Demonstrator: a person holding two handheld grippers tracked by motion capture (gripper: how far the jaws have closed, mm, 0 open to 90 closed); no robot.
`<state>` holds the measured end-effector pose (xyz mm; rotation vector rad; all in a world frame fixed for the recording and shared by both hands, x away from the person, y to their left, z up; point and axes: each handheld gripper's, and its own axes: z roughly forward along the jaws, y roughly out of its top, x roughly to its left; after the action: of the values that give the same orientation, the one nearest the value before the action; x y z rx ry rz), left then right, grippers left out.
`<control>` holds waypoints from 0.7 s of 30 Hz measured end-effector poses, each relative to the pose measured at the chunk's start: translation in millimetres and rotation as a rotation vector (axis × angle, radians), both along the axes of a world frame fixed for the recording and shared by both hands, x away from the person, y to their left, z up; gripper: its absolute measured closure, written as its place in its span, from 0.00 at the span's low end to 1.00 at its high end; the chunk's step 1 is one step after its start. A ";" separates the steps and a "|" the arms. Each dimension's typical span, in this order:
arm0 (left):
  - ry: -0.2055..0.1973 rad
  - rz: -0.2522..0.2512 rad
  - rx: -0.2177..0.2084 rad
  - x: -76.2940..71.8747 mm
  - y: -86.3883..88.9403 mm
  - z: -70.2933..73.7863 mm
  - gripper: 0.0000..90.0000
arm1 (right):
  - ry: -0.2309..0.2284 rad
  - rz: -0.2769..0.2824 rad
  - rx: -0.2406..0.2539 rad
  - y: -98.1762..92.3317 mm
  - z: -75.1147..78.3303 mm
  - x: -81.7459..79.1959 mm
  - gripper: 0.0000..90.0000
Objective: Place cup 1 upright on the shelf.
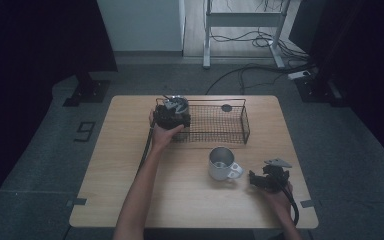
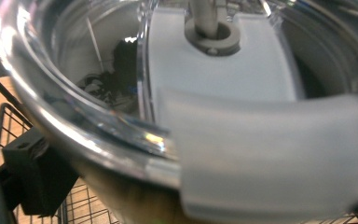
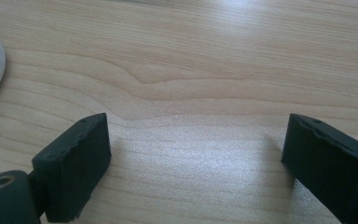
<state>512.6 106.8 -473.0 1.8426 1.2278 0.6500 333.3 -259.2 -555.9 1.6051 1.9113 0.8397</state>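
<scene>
At the left end of the black wire-mesh basket (image 1: 215,122), which stands toward the far side of the pale wooden table (image 1: 120,165), the left gripper (image 1: 172,114) holds a shiny steel cup with a clear lid and a white slider (image 2: 121,116) over the basket's left corner – a placing pose, it seems, the cup carried in over the low wire wall. In the left gripper view the cup's rim and lid press right up to the lens, with basket mesh underneath; one black jaw stands just off the cup's wall at lower left, so whether the pads press on the steel I cannot tell. A small dark round thing (image 1: 226,107) lies at the basket's far side. Further right, in front of the basket, a second stainless steel mug with a handle (image 1: 222,164) stands upright and open on the bare wood, probably next to be loaded. At the right edge the right gripper (image 1: 256,180) rests low near that mug, its jaws wide apart with nothing between them – waiting, I'd judge, beside the handle it may reach for.
</scene>
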 end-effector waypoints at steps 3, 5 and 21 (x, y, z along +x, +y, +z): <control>-0.019 -0.004 -0.014 -4.2 1.5 4.4 0.01 | 0.000 -0.001 0.000 0.0 0.0 0.0 0.08; -0.025 -0.010 -0.020 -7.3 2.7 7.3 0.00 | 0.000 0.000 0.000 0.0 0.0 0.0 0.08; -0.087 -0.035 -0.077 -51.3 31.1 28.7 0.05 | 0.003 -0.006 0.000 0.1 0.2 0.0 0.08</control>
<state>461.2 137.9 -444.3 1.7503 1.1464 0.6484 333.3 -259.1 -555.7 1.6117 1.9076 0.8351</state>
